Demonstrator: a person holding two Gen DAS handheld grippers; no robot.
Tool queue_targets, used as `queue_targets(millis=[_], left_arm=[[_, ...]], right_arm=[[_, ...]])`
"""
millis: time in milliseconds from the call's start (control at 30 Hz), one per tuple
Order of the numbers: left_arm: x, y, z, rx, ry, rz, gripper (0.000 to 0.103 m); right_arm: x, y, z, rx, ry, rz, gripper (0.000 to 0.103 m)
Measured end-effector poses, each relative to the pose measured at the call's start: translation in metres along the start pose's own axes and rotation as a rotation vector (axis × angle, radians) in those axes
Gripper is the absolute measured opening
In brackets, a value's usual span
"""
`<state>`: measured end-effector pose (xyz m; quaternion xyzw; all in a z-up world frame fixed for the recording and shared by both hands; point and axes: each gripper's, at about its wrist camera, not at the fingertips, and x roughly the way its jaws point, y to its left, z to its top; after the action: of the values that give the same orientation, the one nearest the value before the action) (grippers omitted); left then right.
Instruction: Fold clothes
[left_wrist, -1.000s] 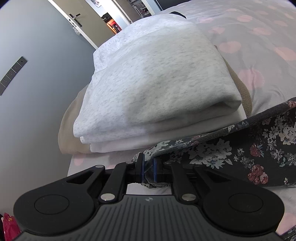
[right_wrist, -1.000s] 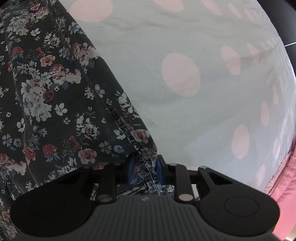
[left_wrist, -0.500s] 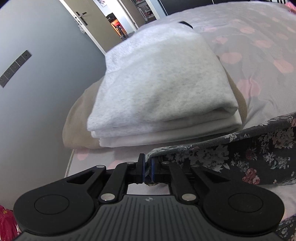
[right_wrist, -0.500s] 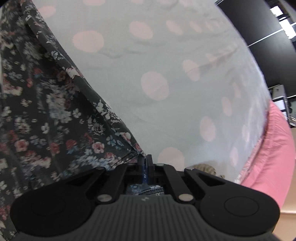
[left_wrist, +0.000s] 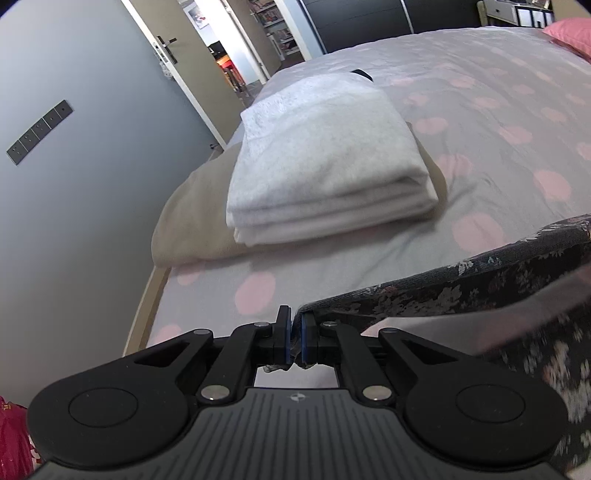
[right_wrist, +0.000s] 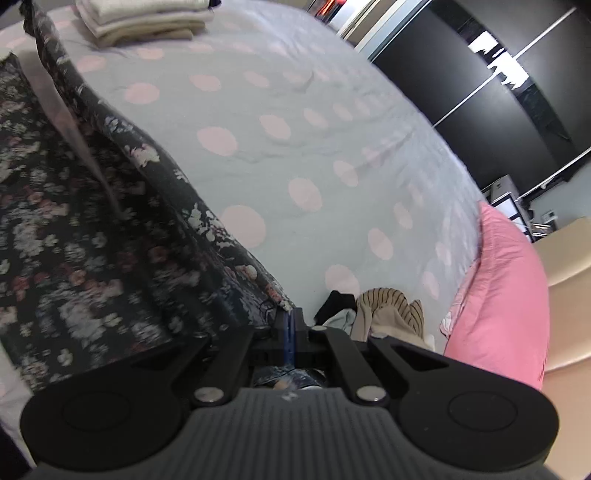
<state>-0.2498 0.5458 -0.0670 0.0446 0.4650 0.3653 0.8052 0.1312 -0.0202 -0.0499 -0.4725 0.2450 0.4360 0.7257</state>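
Dark floral fabric is pinched at one edge by the left gripper (left_wrist: 294, 334), whose blue pads are closed tight on the cloth. The same floral garment (right_wrist: 92, 236) is clamped at another edge by the right gripper (right_wrist: 291, 325), its jaws pressed together on the hem. The garment (left_wrist: 498, 291) is held up above the bed (left_wrist: 480, 122), stretched between the two tools, and its surface is blurred. A folded stack of white and grey clothes (left_wrist: 325, 158) is seen lying further along the spotted bedsheet, on top of a beige item (left_wrist: 192, 218). Near the right gripper, a small heap of unfolded clothes (right_wrist: 384, 310) is seen beside a pink pillow (right_wrist: 502, 295).
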Motion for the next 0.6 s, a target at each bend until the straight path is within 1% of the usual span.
queue_targets(millis=[100,200,367,467,600], left_arm=[[-0.008,-0.005,-0.025,0.06,0.007,-0.025,0.003],[-0.007,-0.017,-0.054,0.158,0.036,-0.065,0.003],[-0.003,-0.044,-0.093,0.341,0.123,-0.098,0.003],[-0.001,-0.055,-0.11,0.437,0.164,-0.103,0.003],[0.011,-0.068,-0.132,0.522,0.262,-0.128,0.003]], right_arm=[[-0.019,0.018,-0.02,0.044,-0.022,-0.001,0.001],[-0.033,0.045,-0.048,0.061,-0.014,0.009,0.001],[-0.036,0.085,-0.081,0.086,0.03,0.063,0.001],[-0.034,0.101,-0.091,0.07,0.05,0.084,0.001],[-0.031,0.123,-0.105,0.048,0.078,0.113,0.001]])
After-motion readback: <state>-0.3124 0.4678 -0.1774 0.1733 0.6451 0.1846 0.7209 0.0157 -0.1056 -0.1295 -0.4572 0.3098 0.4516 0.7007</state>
